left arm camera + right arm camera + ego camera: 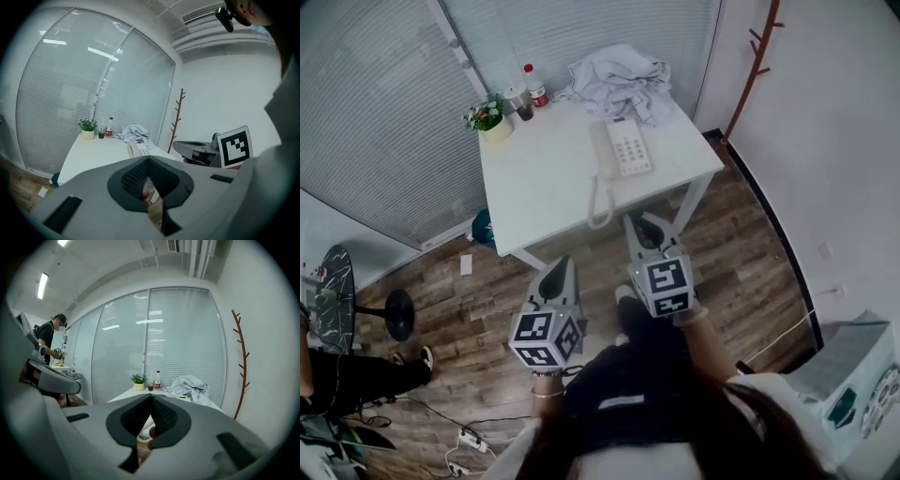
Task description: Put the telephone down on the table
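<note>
telephone (622, 148) already lying flat on the white surface (539, 192), toward its far right part, with the handset (602, 150) on the cradle along the left side and the coiled cord (599, 204) looping over the near edge. left gripper (562, 264) and right gripper (636, 222) both held short of that near edge, above the wooden floor, well apart from the telephone. each clenched tip to tip, with nothing between the jaws. judging from this, either nothing left to set down, or the step in hand a reach toward the telephone. for a good reach: open the jaws before arriving, not over the keypad. come in low and level from the front, right gripper toward the near right corner of the body, left gripper toward the handset side. keep clear of the hanging cord, likely to snag a jaw and drag the whole set toward the edge. take the body by its sides rather than by the handset alone, probably loose on its cradle and apt to lift off and swing on the cord. mind the heap of cloth (622, 77) just behind the far end, and the plant pot (494, 122), cup (521, 99) and bottle (535, 86) at the far left corner. for the setting down, choose the bare middle of the surface, lower flat, and release only after full contact of the base.
</note>
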{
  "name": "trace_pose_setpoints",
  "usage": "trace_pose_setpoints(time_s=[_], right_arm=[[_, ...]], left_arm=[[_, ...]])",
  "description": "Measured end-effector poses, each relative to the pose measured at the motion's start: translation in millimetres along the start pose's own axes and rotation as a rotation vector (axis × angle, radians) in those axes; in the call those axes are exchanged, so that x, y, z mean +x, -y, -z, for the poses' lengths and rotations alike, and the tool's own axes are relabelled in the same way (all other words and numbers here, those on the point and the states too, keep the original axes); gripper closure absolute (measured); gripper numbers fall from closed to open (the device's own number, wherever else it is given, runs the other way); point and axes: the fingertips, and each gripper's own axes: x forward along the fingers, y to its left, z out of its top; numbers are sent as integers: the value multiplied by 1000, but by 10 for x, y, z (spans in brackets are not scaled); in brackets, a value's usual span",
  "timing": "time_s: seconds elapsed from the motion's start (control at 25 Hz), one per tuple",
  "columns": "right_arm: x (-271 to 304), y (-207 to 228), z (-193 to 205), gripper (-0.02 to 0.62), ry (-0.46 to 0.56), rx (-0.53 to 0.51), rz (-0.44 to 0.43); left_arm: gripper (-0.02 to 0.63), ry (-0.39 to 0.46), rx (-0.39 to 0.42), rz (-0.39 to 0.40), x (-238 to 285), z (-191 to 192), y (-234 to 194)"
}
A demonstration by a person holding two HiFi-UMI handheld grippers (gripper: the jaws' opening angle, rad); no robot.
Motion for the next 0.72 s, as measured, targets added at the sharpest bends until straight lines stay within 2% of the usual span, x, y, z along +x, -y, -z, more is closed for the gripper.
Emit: trace_pose_setpoints(time_s=[0.32, 0.72], right_arm=[[480, 223, -2, 595, -29, 18, 7], [949, 381, 37, 594, -55, -9, 15]], left_arm=[[607, -8, 0, -15, 359, -142, -128], [607, -48, -8, -39, 690, -200, -344]])
